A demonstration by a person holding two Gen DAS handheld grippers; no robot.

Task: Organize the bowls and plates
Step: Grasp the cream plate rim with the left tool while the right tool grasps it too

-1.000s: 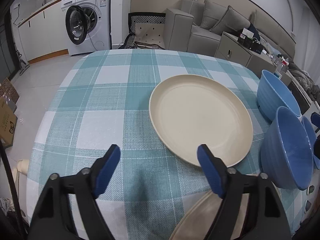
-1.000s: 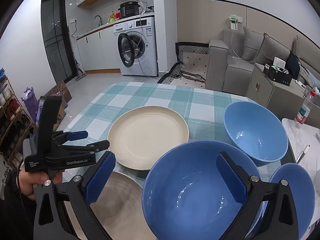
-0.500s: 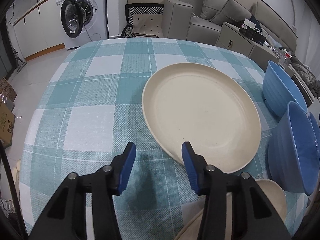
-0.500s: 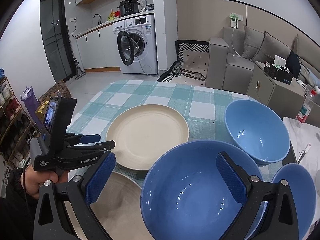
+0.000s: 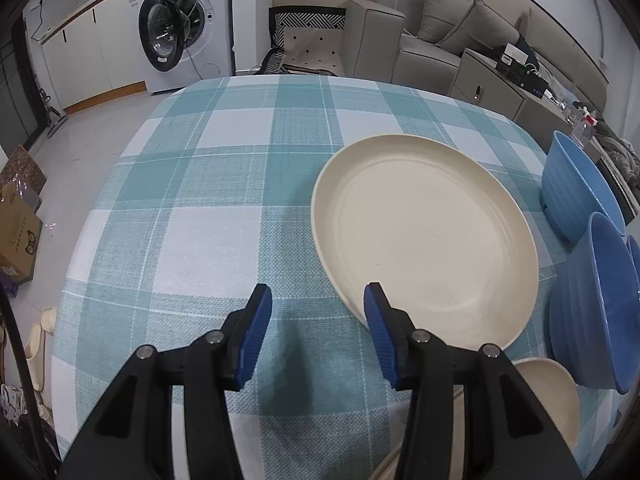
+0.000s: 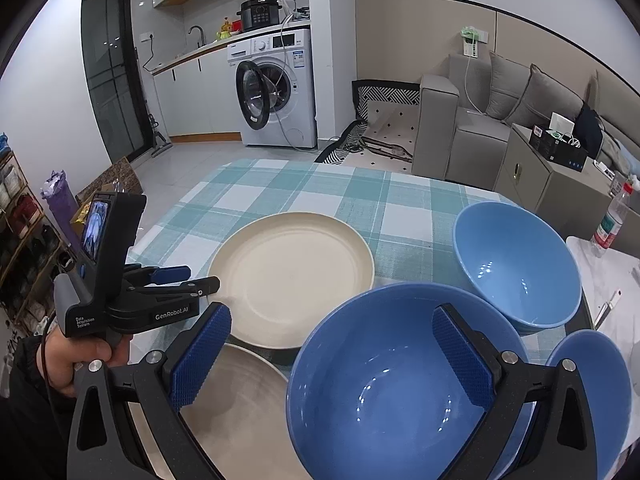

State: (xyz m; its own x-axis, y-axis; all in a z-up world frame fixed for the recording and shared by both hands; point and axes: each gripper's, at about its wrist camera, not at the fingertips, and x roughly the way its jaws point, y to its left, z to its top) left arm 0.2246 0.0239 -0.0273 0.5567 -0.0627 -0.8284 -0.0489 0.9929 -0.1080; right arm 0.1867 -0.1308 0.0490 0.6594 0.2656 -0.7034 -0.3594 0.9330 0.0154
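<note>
A large cream plate point(image 5: 424, 236) lies on the checked tablecloth point(image 5: 208, 208); it also shows in the right wrist view point(image 6: 292, 272). My left gripper point(image 5: 318, 316) is open and empty, its right finger over the plate's near left rim; it also shows in the right wrist view point(image 6: 196, 280). A second cream plate point(image 5: 548, 392) lies nearer, partly hidden point(image 6: 240, 392). Three blue bowls stand on the right: a near one point(image 6: 400, 392), a far one point(image 6: 520, 264), a small one point(image 6: 592, 392). My right gripper point(image 6: 332, 356) is open, above the near bowl.
The table's left and far edges drop to a tiled floor. A washing machine point(image 6: 276, 88) and a grey sofa point(image 6: 500, 120) stand beyond. A plastic bottle point(image 6: 612, 220) stands on a white surface at the right. Cardboard boxes point(image 5: 16, 220) lie on the floor at left.
My left gripper has narrowed from wide open to a smaller gap and moved forward to the large plate's near left rim. The right gripper has stayed over the near bowl.
</note>
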